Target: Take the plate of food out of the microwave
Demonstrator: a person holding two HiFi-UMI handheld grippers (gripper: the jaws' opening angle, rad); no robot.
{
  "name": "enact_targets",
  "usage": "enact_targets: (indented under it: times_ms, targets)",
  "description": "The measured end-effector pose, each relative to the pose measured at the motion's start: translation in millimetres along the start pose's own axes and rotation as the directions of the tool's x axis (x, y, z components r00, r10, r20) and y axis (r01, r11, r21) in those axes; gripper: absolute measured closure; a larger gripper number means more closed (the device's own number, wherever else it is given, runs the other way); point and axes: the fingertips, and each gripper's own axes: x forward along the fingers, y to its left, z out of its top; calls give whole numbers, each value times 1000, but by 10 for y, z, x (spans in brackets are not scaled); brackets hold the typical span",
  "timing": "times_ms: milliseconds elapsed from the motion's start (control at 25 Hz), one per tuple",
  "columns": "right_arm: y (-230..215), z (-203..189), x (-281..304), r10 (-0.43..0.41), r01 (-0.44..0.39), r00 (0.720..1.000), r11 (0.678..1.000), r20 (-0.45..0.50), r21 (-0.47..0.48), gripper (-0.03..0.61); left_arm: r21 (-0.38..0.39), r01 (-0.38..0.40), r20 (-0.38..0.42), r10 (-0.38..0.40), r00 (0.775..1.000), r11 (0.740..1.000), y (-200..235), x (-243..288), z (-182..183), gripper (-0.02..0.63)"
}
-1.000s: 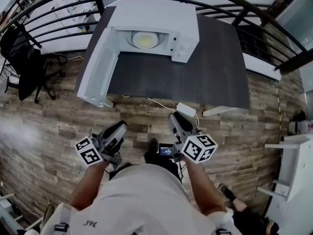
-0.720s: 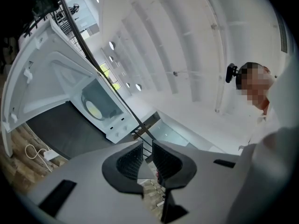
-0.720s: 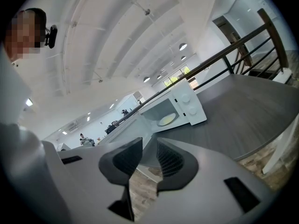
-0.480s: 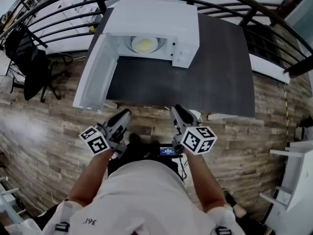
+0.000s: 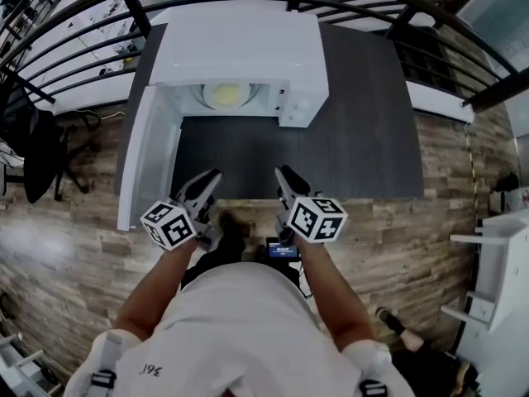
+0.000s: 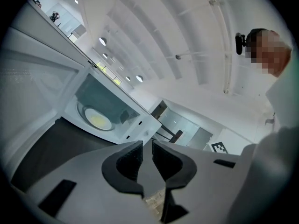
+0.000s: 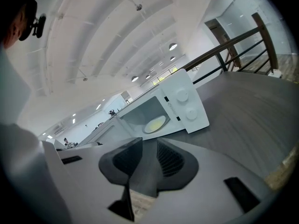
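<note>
A white microwave (image 5: 240, 52) stands at the back of a dark table (image 5: 364, 131), its door (image 5: 149, 160) swung open to the left. Inside lies a plate of yellow food (image 5: 225, 95), also seen in the left gripper view as the plate (image 6: 98, 120) and in the right gripper view as the plate (image 7: 155, 123). My left gripper (image 5: 211, 177) and right gripper (image 5: 283, 174) hover side by side at the table's near edge, well short of the microwave. Both left gripper (image 6: 147, 149) and right gripper (image 7: 149, 150) are open by a narrow gap, nothing between the jaws.
A black railing (image 5: 83, 19) curves behind the table. An office chair (image 5: 33, 151) stands at the left on the wood floor. A white shelf unit (image 5: 496, 279) is at the right. The microwave's control knobs (image 7: 184, 101) sit right of its cavity.
Both grippers have moved forward from over the floor to the table's near edge, staying side by side. The microwave and plate have kept their place.
</note>
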Motion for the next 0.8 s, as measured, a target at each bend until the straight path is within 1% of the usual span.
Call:
enact_targets:
  times_ms: [200,400,560,640,800]
  targets:
    - [-13,79,556,-61,61,998,998,-7,30,503,44,-42,-18,42,999,998,389,276,189,568]
    - [-16,102,1059,-109,110,994,993,-28,36,503,36,-69,-16,69,997,997,690,455,308,567]
    - [-161,176,1370,-153,155,986,988,-62,25,503,32,-102,-19,102,995,994,852,595,323,568]
    - [-227,211,1526,-155,159,985,987,-76,39,503,28,-120,-19,120,993,992,941,647,329,568]
    - [-276,260,1880,-130,139,986,987,-105,81,503,22,-161,-16,161,987,987,1122,734,374,566]
